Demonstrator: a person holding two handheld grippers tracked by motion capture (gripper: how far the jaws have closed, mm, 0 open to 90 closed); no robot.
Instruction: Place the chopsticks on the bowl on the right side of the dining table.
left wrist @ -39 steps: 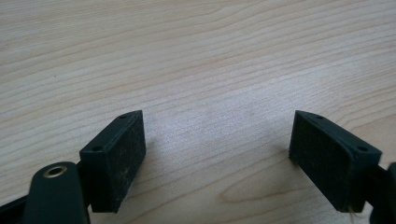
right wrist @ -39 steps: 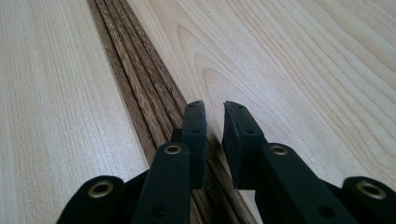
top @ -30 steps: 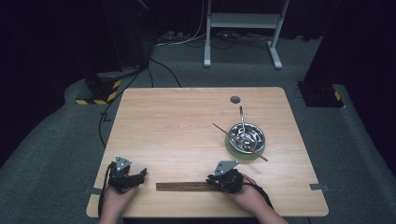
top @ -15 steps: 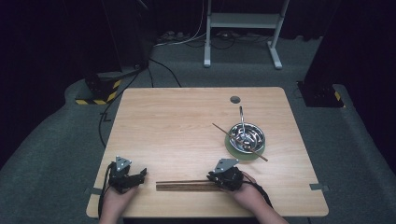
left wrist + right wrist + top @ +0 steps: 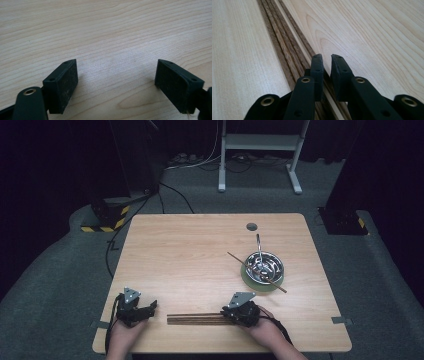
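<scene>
a dark room surrounds a pale wooden table [image 5: 200,255]. toward its right stands a steel bowl [image 5: 263,265] on a green mat, with one chopstick across it. near the front edge lies a row of dark chopsticks [image 5: 195,319]. the step looks like picking one: the right gripper [image 5: 326,65], low over their end, jaws nearly pinched together, gripping nothing visible, must single one out. the left gripper [image 5: 116,75] rests spread wide apart, empty.

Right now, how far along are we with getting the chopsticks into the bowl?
One chopstick already lies across the bowl, beside a metal utensil. In hand: the right gripper sits over the bundle near the table's front edge, jaws nearly closed, grip unclear. Left gripper rests open on bare wood. The bundle remains to move.
</scene>
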